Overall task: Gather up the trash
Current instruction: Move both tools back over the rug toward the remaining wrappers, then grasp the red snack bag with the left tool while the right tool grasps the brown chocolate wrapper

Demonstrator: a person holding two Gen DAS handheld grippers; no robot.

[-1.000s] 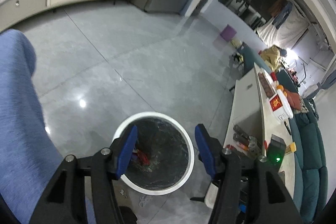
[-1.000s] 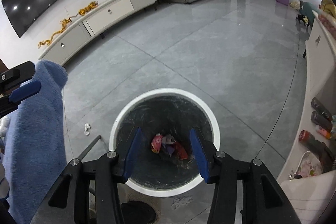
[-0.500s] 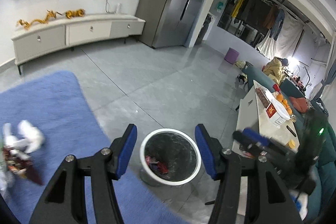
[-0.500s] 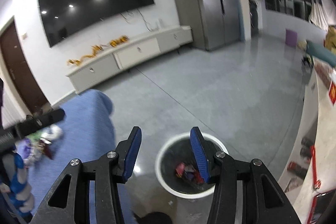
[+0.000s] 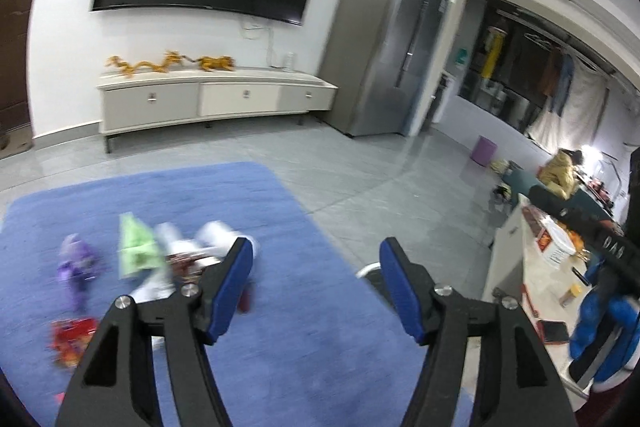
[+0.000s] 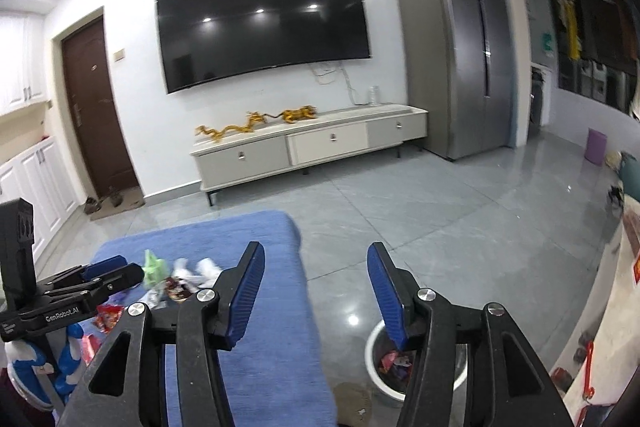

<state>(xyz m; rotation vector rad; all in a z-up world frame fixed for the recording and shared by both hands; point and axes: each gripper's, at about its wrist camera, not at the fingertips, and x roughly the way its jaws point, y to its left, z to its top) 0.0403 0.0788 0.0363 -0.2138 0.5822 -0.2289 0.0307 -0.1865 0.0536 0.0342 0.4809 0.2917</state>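
Both grippers are raised and angled down toward the litter, which suggests a pass back to the pile for another piece. The left gripper (image 5: 316,263) has its jaws partly apart and opening, with nothing between the pads. The right gripper (image 6: 316,271) is likewise part open and opening, and it too carries nothing.

The remaining trash (image 6: 176,279) lies in a loose cluster on the blue rug (image 6: 276,347), toward its far left corner, well apart from the bin (image 6: 374,375). The bin stands on the grey tiled floor (image 6: 460,219) just off the rug's right edge, presumably placed there for short carries. It already holds a few wrappers (image 6: 394,361); their number cannot be settled, as the right jaw covers part of the opening.

Count from the left wrist view, blurred by motion: one purple item (image 5: 76,267), one green packet (image 5: 138,247), one red wrapper (image 5: 72,341), and white tissue or paper (image 5: 212,235) in roughly two or three lumps. One bin, one rug, two grippers
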